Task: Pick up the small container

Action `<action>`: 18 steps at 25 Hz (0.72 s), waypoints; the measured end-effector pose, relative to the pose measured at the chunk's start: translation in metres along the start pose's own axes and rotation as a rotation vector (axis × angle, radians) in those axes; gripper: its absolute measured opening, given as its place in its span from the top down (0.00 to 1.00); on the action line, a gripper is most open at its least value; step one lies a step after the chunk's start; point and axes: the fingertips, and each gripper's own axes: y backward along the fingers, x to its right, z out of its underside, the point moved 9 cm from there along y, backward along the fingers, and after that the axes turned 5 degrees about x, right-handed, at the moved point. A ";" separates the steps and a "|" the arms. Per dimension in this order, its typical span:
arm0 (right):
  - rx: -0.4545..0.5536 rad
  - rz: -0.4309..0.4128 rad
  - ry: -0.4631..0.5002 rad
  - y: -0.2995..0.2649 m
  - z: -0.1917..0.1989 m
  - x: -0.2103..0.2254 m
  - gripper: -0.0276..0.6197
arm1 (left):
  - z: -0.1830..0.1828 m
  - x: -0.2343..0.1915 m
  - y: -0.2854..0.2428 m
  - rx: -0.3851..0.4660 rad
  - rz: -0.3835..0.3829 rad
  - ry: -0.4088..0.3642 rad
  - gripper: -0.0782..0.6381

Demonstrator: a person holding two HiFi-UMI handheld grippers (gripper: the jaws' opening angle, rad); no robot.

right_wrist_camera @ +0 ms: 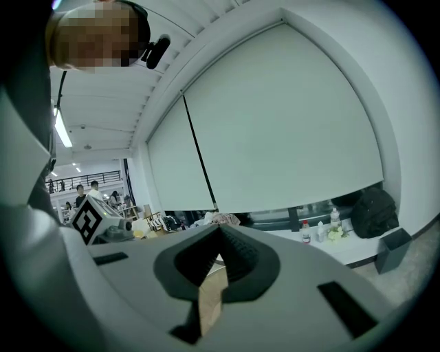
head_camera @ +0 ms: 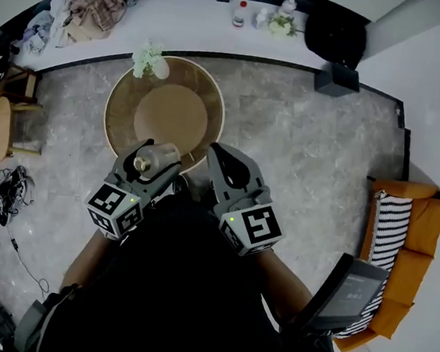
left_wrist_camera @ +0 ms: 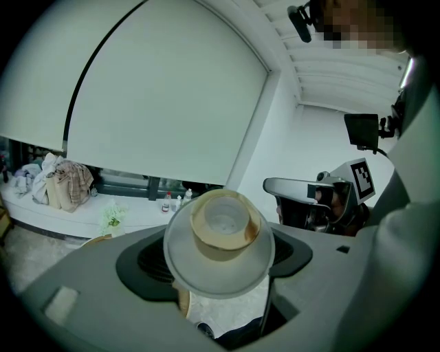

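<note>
Left gripper view: left gripper (left_wrist_camera: 220, 260) clamps the small container (left_wrist_camera: 221, 230) between its fingers, round table (head_camera: 205, 92) ahead of them, pickup looks done; right gripper (right_wrist_camera: 220, 237) pinched together, empty; next needs a steady hold.

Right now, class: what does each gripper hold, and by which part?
The left gripper holds the small container, jaws clamped on its opposite sides. The right gripper holds nothing; its jaws are shut.

Round table's (head_camera: 121, 114) near rim behind left gripper (head_camera: 151, 160) and small container (head_camera: 159, 156).
</note>
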 end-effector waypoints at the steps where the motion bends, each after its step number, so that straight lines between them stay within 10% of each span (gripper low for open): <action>1: 0.003 -0.001 0.000 0.001 0.000 0.000 0.96 | 0.001 0.000 0.000 0.000 -0.001 0.000 0.41; 18: -0.009 -0.021 -0.016 0.003 0.001 -0.005 0.96 | 0.002 0.004 0.002 -0.006 0.004 -0.033 0.41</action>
